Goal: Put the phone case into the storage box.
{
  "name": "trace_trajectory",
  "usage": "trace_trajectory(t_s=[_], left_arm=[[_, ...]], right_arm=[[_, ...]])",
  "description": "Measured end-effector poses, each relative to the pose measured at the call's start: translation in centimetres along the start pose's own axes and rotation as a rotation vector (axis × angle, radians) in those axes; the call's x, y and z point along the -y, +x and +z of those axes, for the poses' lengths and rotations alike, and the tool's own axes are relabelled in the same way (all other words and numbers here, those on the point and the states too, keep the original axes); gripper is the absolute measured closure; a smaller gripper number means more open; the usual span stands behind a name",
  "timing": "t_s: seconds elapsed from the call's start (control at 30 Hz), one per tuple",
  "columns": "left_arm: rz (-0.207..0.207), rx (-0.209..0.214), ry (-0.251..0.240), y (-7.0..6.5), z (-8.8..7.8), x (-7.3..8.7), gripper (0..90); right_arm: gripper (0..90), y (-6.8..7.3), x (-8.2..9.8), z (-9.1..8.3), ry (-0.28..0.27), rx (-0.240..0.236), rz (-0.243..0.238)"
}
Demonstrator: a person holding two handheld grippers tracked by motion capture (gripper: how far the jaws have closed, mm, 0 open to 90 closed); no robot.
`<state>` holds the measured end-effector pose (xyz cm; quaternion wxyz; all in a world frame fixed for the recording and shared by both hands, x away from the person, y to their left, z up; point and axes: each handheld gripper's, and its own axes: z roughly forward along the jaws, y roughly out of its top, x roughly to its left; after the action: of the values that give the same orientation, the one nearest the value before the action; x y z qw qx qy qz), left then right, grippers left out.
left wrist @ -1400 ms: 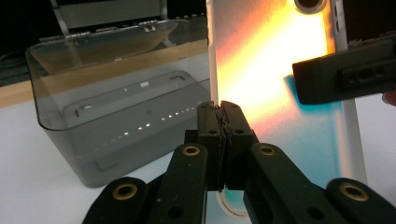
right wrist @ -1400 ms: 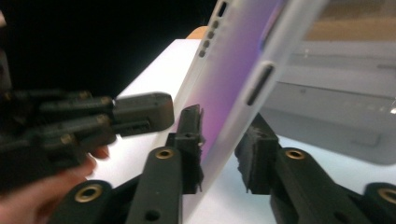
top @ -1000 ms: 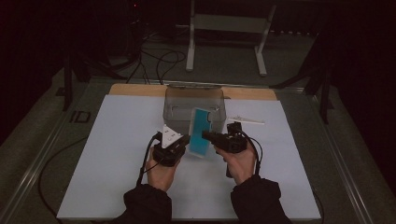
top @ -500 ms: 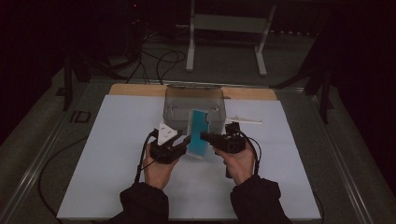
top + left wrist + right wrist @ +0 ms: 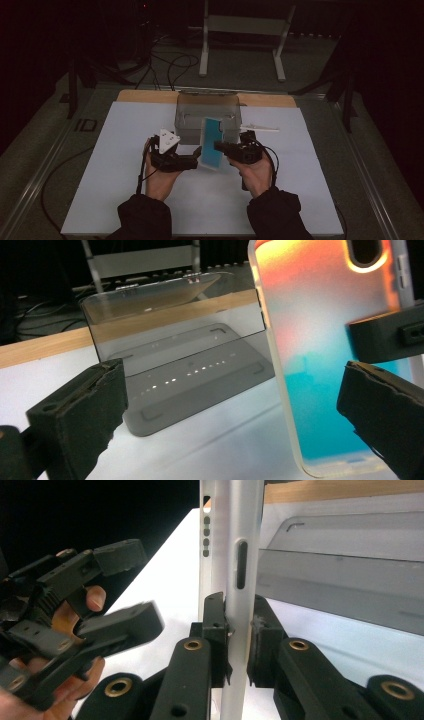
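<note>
Writing: no brand, label or lettering can be read on any item.
Left hand-held gripper point(image 5: 192, 159): its jaws have just been opening and now stand wide apart with nothing pressed between them; it sits level just left of the phone case, jaws pointing right toward it.
Left hand point(image 5: 161, 179): palm up beneath the gripper body, forearm in a dark sleeve coming in from the near edge.
Phone case point(image 5: 212, 143): a translucent case, teal shading to orange at the top, held upright on edge above the white worktop point(image 5: 110, 165), in front of the box; in the left gripper view it stands beside the right jaw, not touched by either pad.
Clear box point(image 5: 207, 117): a smoky plastic container on the worktop behind the case.
Right hand-held gripper point(image 5: 239, 625): clamped on the case's thin edge, both pads pressing its sides.
Right hand point(image 5: 256, 172): grips from below, the gripper pointing left.
</note>
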<state>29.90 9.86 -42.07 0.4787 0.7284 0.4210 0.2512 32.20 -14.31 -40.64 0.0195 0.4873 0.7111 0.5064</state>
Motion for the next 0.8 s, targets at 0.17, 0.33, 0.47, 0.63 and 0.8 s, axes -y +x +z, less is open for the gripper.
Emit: trace_trajectory(t_s=[0.17,0.33,0.47,0.63,0.8], left_arm=[[0.028,-0.012,-0.018,0.8,-0.6,0.1,0.1],[0.047,-0.020,-0.038,1.8,-1.5,0.3,0.0],[0.043,-0.032,-0.052,2.8,-2.2,0.7,0.1],[0.040,-0.032,-0.054,3.8,-2.8,1.0,0.0],[0.034,-0.046,-0.063,5.2,-3.9,1.6,0.1]], right_arm=[[81.5,0.2,-0.2,0.1,0.008,0.001,-0.003],[81.4,0.3,-0.5,0.1,0.017,0.001,-0.007],[81.4,0.4,-0.8,0.0,0.023,0.002,-0.008],[81.4,0.3,-1.1,-0.1,0.025,0.001,-0.005],[81.4,0.3,-1.8,0.0,0.042,0.009,-0.006]])
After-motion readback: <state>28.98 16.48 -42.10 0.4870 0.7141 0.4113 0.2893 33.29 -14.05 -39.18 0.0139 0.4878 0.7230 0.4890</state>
